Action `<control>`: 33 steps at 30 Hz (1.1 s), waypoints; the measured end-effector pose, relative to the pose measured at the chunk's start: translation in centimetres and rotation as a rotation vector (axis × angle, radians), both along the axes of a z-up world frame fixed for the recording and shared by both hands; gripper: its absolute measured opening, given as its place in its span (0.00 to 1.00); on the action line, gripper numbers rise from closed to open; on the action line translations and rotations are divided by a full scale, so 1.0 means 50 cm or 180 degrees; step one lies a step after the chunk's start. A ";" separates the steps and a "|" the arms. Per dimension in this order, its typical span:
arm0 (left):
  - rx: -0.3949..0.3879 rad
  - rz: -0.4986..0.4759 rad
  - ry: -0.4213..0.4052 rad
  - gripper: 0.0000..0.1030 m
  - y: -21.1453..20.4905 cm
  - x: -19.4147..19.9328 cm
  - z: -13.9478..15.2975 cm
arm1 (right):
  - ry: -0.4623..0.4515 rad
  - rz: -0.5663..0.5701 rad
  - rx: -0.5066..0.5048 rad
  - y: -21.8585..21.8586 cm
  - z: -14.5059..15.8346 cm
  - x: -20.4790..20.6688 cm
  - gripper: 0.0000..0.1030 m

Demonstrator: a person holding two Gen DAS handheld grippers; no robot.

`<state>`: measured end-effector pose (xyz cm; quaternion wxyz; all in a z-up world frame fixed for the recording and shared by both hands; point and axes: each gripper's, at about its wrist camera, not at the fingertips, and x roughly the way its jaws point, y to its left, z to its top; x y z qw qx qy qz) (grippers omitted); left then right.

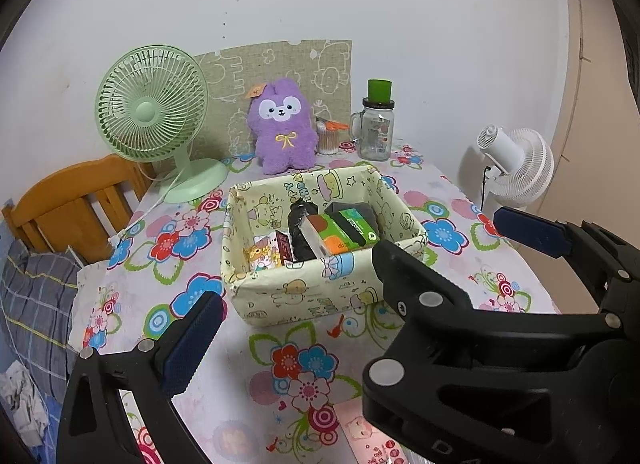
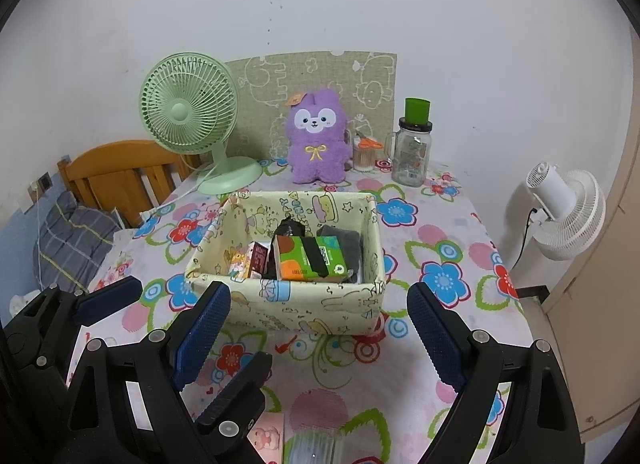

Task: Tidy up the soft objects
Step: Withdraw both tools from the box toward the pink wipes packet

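Both hand-held grippers hover empty over the near part of the table, jaws apart. Right hand-held gripper (image 2: 318, 328) has its blue pads spread wide, just short of the near wall of the box. Left hand-held gripper (image 1: 356, 260) sits beside it on the left, also spread wide with nothing between its fingers.

Covering the table (image 2: 448, 348) is a white cloth printed with bright flowers. A plain white wall stands behind it. To the left, past the table edge, are a wooden bed frame (image 2: 116, 171) and a grey checked pillow (image 2: 68, 236). To the right, off the table, stands a white fan (image 2: 568, 211) against a beige panel.

Bare cloth lies open on both sides of the box and in front of it. A pink card (image 2: 268, 436) lies at the near edge.

At the table's middle sits the box (image 2: 320, 304), pale yellow fabric with cartoon prints, open at the top. Inside are a green and orange pack (image 2: 308, 258), dark soft items and small cartons at the left.

Along the far edge, from left: a green fan (image 2: 192, 115), a purple plush (image 2: 318, 135) upright against a printed board (image 2: 320, 79), a small pot of sticks (image 2: 366, 155) and a glass jar (image 2: 412, 151) with a green cup on top.
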<state>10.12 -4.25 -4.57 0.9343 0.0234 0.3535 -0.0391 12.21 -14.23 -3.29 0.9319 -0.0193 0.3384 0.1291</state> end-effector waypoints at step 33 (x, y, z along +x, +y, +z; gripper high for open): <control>-0.0058 0.0066 0.0221 0.95 -0.009 -0.069 -0.118 | 0.0127 -0.0118 -0.0051 -0.023 -0.117 -0.085 0.89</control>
